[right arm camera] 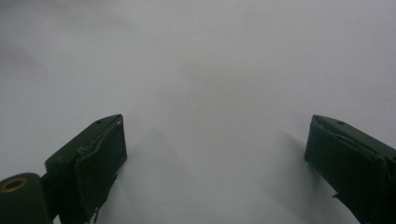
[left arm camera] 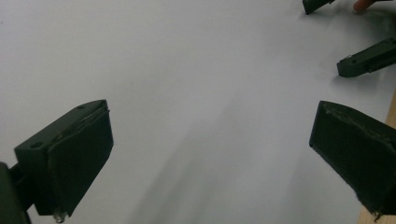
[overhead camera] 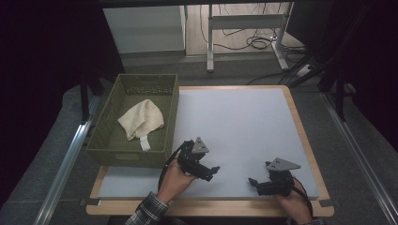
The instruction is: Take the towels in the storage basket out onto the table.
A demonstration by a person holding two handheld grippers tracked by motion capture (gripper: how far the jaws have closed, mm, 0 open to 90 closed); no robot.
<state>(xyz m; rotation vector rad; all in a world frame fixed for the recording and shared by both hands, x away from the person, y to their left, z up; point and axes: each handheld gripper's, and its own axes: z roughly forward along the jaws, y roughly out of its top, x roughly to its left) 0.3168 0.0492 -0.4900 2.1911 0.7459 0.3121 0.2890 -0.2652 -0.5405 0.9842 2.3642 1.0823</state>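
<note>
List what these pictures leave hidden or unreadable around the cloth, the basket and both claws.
- Cloth: its underside is hidden against the basket floor in the high view.
- Basket: the cloth covers part of its floor, and its left side is too dark to read.
- Right claw: jaw pads too small and dark in the high view.
- Left claw: body cut off by the left gripper view's bottom edge.

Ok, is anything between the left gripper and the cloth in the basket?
Yes: the basket's near wall stands between the left gripper and the cream cloth. The gripper sits low over the white mat, so it would have to go over the rim.
</note>
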